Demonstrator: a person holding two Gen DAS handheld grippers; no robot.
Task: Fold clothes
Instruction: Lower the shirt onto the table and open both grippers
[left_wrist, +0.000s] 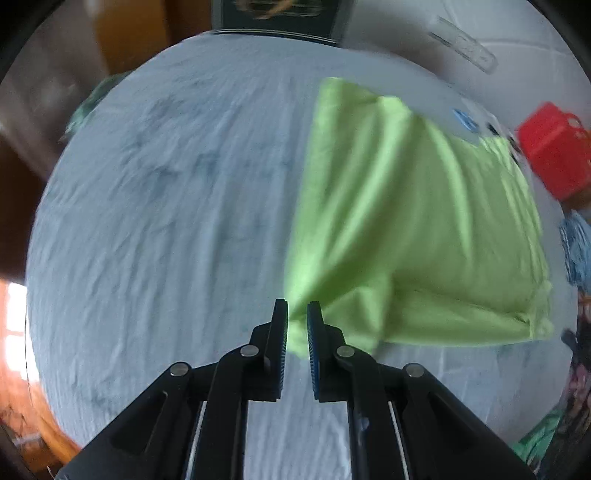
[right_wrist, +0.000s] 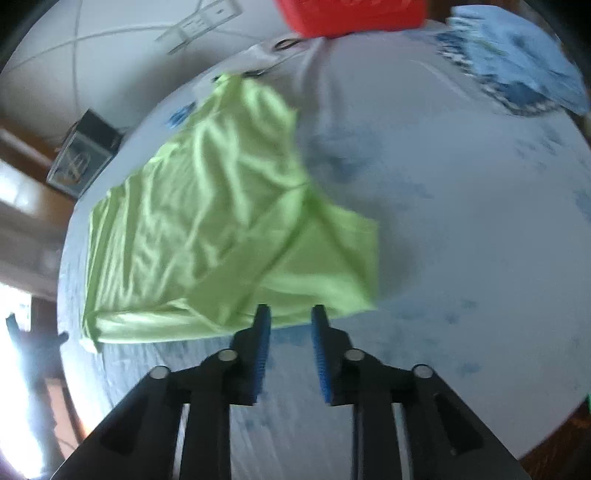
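- Now, the green shirt lies on the pale-blue-covered worktop, partly gathered and creased, not flat, not yet a tidy fold.
- Your left hand-held gripper is clenched on a bunched corner of the shirt; cloth sits between the pads, and the fabric pulls in ridges toward that corner, so it looks lifted.
- Your right hand-held gripper has its jaws parted over the shirt's near edge. The hem runs behind the tips; blur hides whether the pads press it, so a grasp there I cannot tell.
- A sleeve or flap already lies doubled over the body.
- Judged progress: early to middle. Left to do: the main folds, then smoothing.
- A red box and blue folded cloth sit at the far edge, well apart.
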